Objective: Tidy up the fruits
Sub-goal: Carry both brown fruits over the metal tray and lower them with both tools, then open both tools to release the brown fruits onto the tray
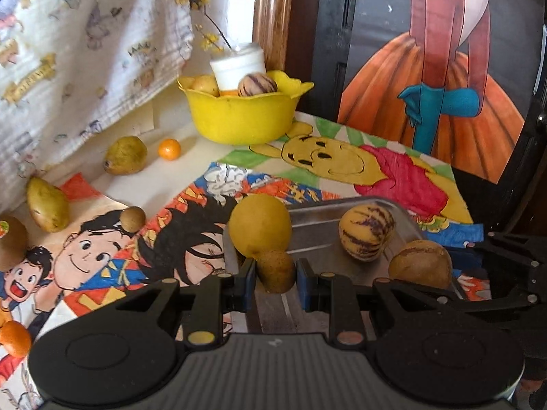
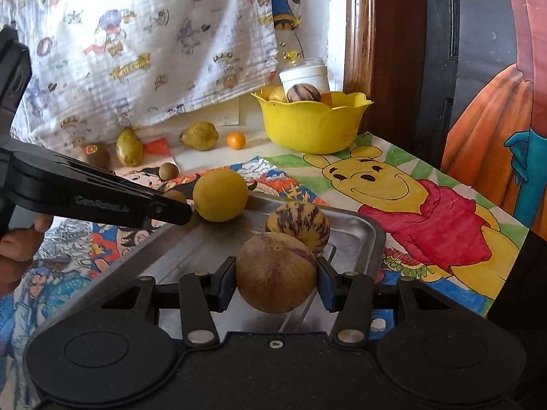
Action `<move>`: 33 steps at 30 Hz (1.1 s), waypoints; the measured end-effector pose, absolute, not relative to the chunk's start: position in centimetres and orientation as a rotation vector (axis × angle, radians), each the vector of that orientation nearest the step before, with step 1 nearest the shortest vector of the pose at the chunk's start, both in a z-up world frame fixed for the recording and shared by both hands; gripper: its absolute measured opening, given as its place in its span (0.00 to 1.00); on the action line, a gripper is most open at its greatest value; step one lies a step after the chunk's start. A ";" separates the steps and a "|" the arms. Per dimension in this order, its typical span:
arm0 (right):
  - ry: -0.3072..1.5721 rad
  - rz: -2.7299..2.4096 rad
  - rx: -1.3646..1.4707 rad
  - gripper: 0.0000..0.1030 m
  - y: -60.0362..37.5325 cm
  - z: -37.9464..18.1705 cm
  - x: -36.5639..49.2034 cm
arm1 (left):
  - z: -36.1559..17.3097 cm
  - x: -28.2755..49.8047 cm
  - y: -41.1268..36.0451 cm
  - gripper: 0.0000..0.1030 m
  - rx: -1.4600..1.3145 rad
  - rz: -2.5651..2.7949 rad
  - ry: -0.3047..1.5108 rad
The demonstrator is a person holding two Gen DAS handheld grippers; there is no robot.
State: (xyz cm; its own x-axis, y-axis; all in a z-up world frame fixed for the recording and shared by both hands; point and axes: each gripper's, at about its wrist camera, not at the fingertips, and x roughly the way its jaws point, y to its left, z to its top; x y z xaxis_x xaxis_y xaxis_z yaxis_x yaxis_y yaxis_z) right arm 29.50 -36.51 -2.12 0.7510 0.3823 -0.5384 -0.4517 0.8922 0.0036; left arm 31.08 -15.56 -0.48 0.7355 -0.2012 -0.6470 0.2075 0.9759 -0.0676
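The left gripper (image 1: pixel 276 271) has its blue-padded fingers clamped on a small brown fruit (image 1: pixel 276 271), matte and rough-skinned, egg-shaped, held just at the near left edge of a shallow metal tray (image 1: pixel 318 220) with rounded corners and a brushed, dull sheen. The right gripper (image 2: pixel 276 275) has its fingers clamped on a larger brown fruit (image 2: pixel 276 272), round, with a dusty tan skin and a faint purple seam across its top, hanging over the near end of the same tray. In the right wrist view, a striped fruit (image 2: pixel 298 222) lies in the tray at twelve o'clock from the held one, just behind it, smooth and pale yellow with broken purple streaks; whether the two touch cannot be told. A plain yellow round fruit (image 2: pixel 220 194), smooth and matte, sits at the tray's far left corner, at about eleven o'clock, with the left gripper's black arm reaching in beside it. The bench (image 2: pixel 441 212) is covered with hand-coloured paper cartoon drawings. At the far end, around one o'clock, stands a glossy yellow plastic bowl (image 2: pixel 311 126) with a scalloped rim, holding another striped fruit, a yellow one and a white cylindrical jar (image 2: pixel 304 77). Along the back at eleven o'clock lie two greenish-yellow pears (image 2: pixel 199 135), teardrop-shaped and speckled, a small shiny orange fruit (image 2: pixel 236 140), a fuzzy kiwi (image 2: pixel 95 154) with a sticker, and a little round brown fruit (image 2: pixel 169 171). A crinkled white printed cloth (image 2: pixel 136 44) hangs behind them.
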 end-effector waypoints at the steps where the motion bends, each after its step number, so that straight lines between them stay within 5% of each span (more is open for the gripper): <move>1: 0.560 0.456 -0.134 0.49 -36.5 -2.2 29.6 | -0.7 31.3 -15.6 0.27 0.008 -0.226 0.714; 29: 0.575 0.444 -0.149 0.50 -36.9 -3.7 30.8 | -3.1 32.7 -16.3 0.27 0.009 -0.207 0.765; 33: 0.565 0.449 -0.134 0.54 -37.2 -3.4 30.2 | -2.6 32.1 -16.0 0.35 0.001 -0.197 0.751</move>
